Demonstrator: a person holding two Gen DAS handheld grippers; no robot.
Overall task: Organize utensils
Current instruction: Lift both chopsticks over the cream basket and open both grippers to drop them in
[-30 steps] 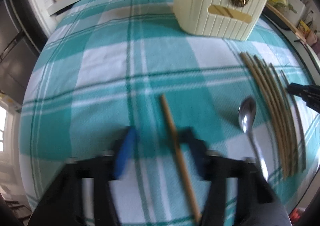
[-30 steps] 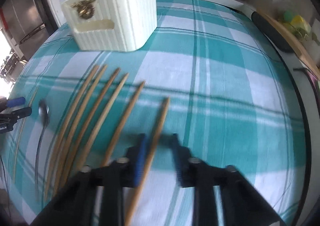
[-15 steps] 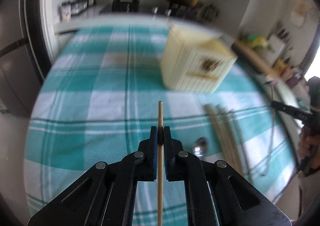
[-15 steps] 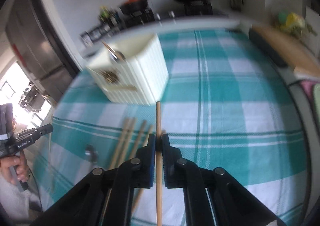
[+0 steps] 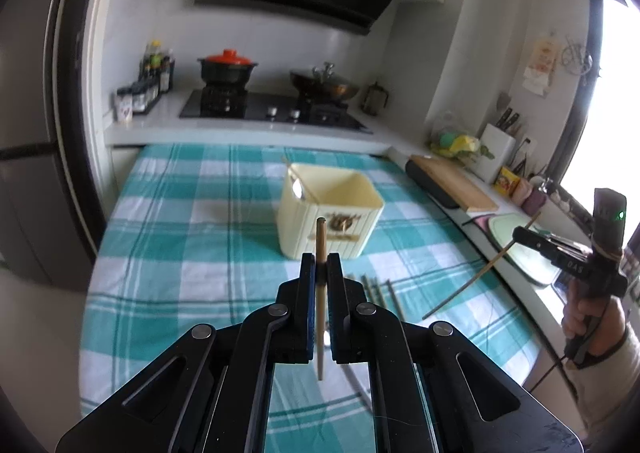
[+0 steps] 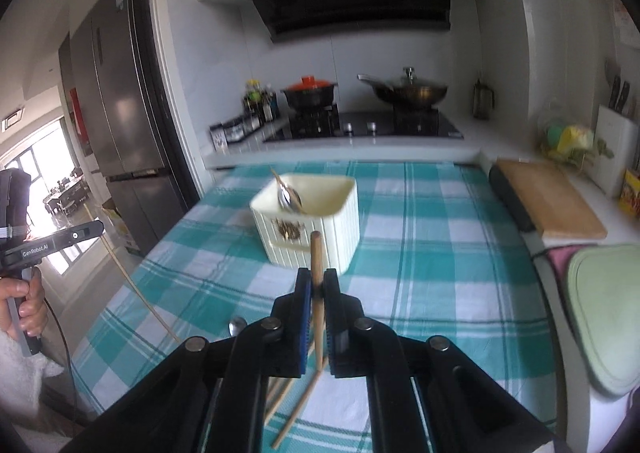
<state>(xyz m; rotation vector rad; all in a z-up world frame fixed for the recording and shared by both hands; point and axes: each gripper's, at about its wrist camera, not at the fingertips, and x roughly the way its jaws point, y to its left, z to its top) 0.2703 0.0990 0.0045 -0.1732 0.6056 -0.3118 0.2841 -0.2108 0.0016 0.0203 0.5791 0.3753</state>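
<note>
Both my grippers — left gripper (image 5: 320,267), right gripper (image 6: 317,281) — are clamped on a chopstick (image 5: 320,249) each, lifted short of the cream holder (image 5: 330,209). Thin pinches — either stick could swivel and catch the rim.

Both grippers clamped and raised, tilted downward

The left gripper (image 5: 321,267) has its jaws pressed together on a chopstick (image 5: 320,293), fingers aimed toward 12 o'clock; the right gripper (image 6: 316,281) grips another chopstick (image 6: 317,293) likewise, while the person's right hand (image 5: 588,317) sits at 3 o'clock in the left view.
</note>
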